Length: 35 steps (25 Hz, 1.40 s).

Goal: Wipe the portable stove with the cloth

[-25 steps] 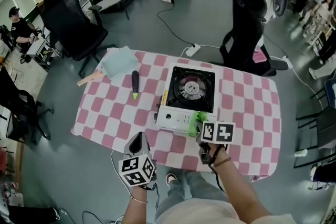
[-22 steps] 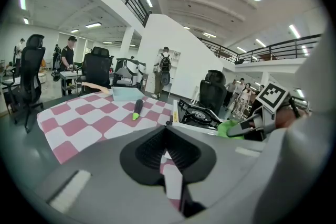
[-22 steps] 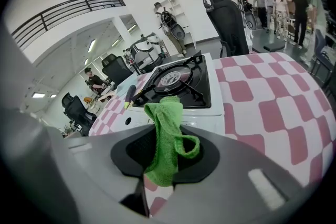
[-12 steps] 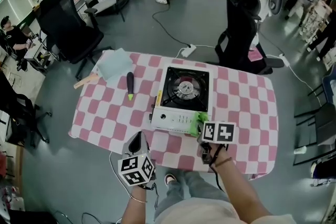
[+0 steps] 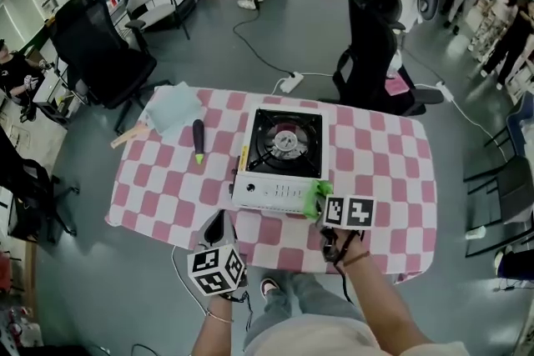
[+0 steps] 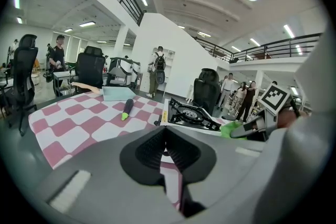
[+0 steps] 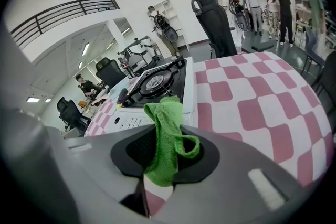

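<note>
So, you've got the crumpled green cloth (image 7: 167, 128) pinched in the jaws of your right gripper (image 7: 165, 162), with a loose fold poking up out of the top. The white portable stove with the black burner top (image 5: 282, 158) sits just ahead of those jaws and a bit to their left. The cloth is right at its nearest corner, but I can't tell if it's actually touching. Your left gripper (image 6: 167, 152) has its jaws closed together with nothing in them, hanging back near the front edge of the surface.

As for progress, I'd say the pickup part is done and the wiping itself has barely started, if at all. The front panel, the sides and the whole black top look like they're left to do.

Room-wise you're fine. To the right of the right jaws it's just bare pink-and-white checked surface (image 5: 375, 171). The dark stick-shaped thing with the green tip (image 5: 198, 141) lies well off, ahead of the left jaws. Watch the raised pan supports around the burner, since I reckon a loose fold could snag there.
</note>
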Tool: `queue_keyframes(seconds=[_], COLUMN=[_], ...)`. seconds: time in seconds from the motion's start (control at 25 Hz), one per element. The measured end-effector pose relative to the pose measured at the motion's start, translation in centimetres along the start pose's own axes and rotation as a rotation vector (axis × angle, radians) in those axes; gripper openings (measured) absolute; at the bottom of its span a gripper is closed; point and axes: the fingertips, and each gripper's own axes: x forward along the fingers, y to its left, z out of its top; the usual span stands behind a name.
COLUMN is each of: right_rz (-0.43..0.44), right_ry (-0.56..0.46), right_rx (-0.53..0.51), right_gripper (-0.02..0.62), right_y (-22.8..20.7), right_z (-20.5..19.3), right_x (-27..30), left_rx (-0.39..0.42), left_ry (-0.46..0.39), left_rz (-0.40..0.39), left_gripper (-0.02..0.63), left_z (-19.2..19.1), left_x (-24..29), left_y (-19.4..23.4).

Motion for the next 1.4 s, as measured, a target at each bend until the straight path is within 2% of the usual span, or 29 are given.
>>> queue_keyframes(seconds=[0.56,0.8,1.08,1.24,1.4], right_rz=[-0.048,-0.029,0.028,0.072,0.115], right_ry=[-0.032,-0.065,-0.141,-0.188,-0.183], right_rx=[0.053,0.055,0.029,-0.039,-0.111], right_gripper=[0.083,0.083,0.083,0.083,0.083], right_y=[-3.7,-3.7,-0.9,2.6,6.2], right_z=[-0.3,0.0,1.3,1.7,0.5], right_x=[-1.9,-2.7,-4.0,-4.3,-3.3], left_rx=[0.026,0.037,0.03,0.019,0.008], left_ry=[0.018,0.021,0.017,0.012,0.011], left_rz=[-0.061,-0.081,-0.074,-0.06,-0.023], left_gripper=[0.0,0.0,0.0,0.0,0.0], left_z=[-0.3,-0.2,-0.3,-0.5,-1.1], left_x=[1.2,1.4,0.8,-0.2,-1.9], left_y=[-2.6,-3.1,-1.9,-0.4,1.9])
